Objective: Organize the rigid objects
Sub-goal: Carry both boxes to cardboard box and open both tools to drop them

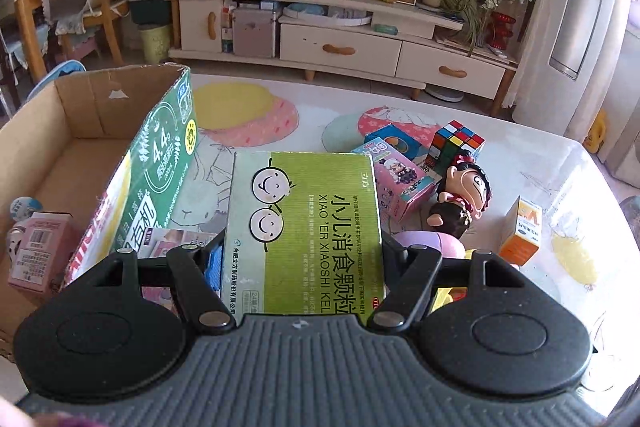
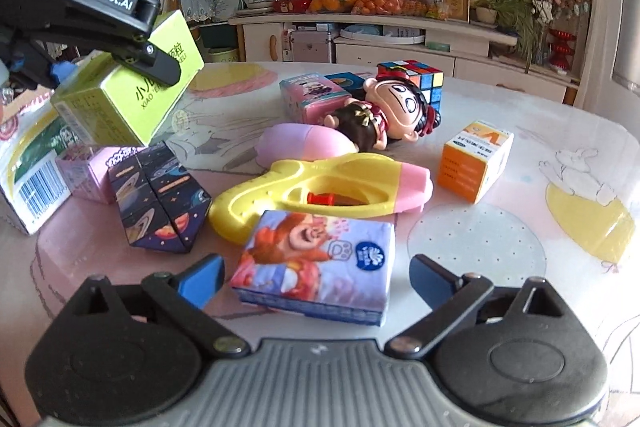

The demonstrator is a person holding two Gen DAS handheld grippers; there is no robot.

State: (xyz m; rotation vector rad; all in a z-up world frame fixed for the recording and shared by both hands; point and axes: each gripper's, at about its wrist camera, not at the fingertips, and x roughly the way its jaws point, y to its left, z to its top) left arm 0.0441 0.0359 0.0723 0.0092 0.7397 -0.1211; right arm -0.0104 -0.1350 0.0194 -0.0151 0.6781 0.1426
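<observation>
My left gripper (image 1: 300, 251) is shut on a green medicine box (image 1: 308, 223) and holds it in the air just right of an open cardboard box (image 1: 76, 123). The right wrist view shows the same green box (image 2: 120, 107) held above the table by the left gripper (image 2: 100, 67). My right gripper (image 2: 316, 275) is open, its fingers either side of a purple tissue pack (image 2: 316, 263) lying on the table; they do not touch it.
On the table lie a yellow water gun (image 2: 320, 191), a doll (image 2: 384, 111), a Rubik's cube (image 2: 416, 79), an orange box (image 2: 476, 159), a space-print cube (image 2: 160, 195), pink boxes (image 2: 308, 99) and a pink case (image 2: 304, 143). A pink carton (image 1: 40, 251) lies inside the cardboard box.
</observation>
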